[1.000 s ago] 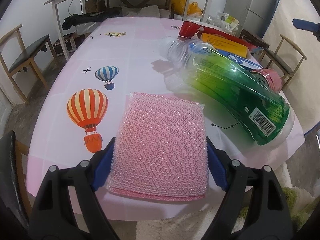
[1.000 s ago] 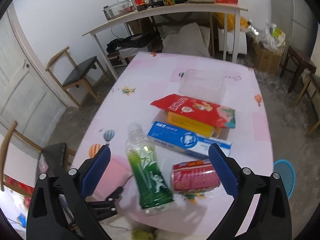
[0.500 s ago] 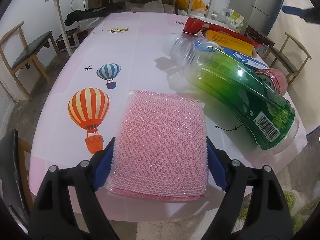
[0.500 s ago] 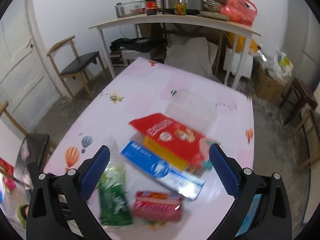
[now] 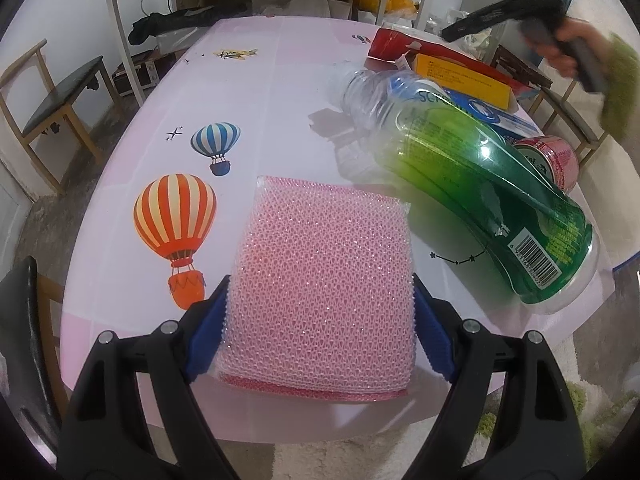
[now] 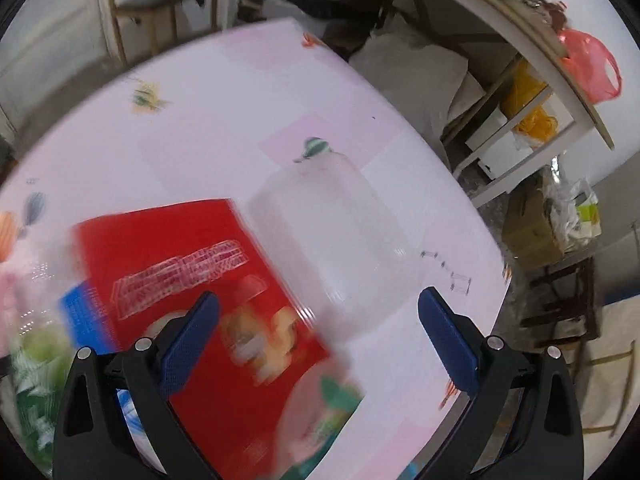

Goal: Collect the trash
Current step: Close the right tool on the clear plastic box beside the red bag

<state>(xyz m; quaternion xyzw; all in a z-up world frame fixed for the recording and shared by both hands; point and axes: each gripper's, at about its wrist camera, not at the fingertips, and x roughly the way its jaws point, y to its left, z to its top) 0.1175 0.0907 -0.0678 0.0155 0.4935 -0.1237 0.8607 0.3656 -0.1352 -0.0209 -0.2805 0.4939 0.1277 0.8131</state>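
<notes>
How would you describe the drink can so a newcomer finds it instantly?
Start at the pink table with the hot-air balloon prints and go to its right edge, where the trash is piled. The drink can lies on its side there, tucked behind the base end of the big green bottle and below the blue box. It is the only round metal item, red and pink.

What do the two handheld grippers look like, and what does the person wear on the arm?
Both the left gripper and the right gripper have black plastic arms with silver screws and blue textured pads on the fingers. The person's hand grips a dark handle; its fuzzy green sleeve looks blurred.
</notes>
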